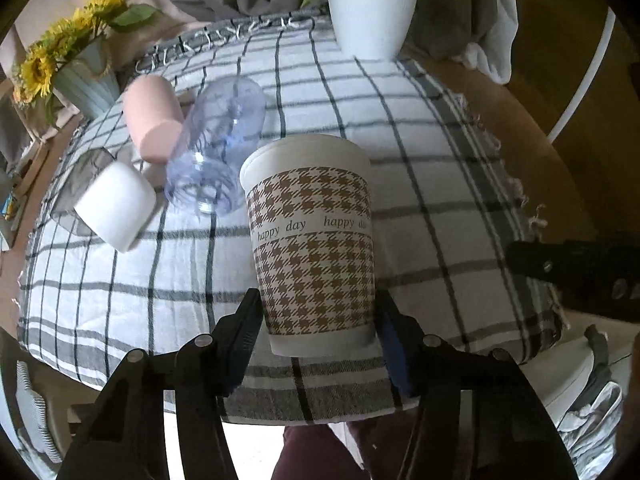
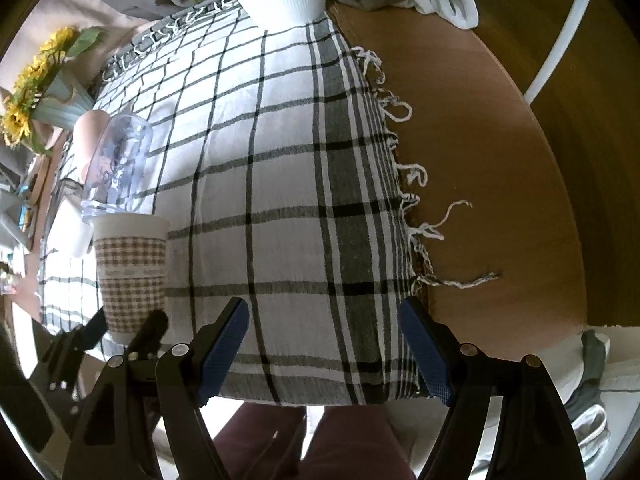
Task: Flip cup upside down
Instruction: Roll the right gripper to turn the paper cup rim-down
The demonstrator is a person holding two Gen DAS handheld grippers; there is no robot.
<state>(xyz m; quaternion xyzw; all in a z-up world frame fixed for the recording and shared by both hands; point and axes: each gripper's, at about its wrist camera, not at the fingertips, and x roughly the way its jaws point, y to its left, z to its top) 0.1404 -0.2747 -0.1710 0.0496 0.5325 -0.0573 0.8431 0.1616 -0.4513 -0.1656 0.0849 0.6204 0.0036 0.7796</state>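
Observation:
A paper cup [image 1: 312, 240] with a brown houndstooth pattern and "happy day" print stands upright on the checked tablecloth [image 1: 420, 184], wide end up. My left gripper [image 1: 318, 312] is shut on the cup's lower part, one finger on each side. The cup also shows in the right wrist view [image 2: 132, 272] at the left, with the left gripper's fingers [image 2: 148, 328] at its base. My right gripper [image 2: 324, 344] is open and empty above the tablecloth's near edge, to the right of the cup.
A clear plastic cup [image 1: 218, 148], a pink cup [image 1: 154, 120] and a white cup [image 1: 116, 204] stand beyond the paper cup to the left. A white plant pot [image 1: 370, 12] stands at the back. A sunflower vase [image 1: 80, 76] stands at far left. Bare wooden table [image 2: 480, 160] lies right.

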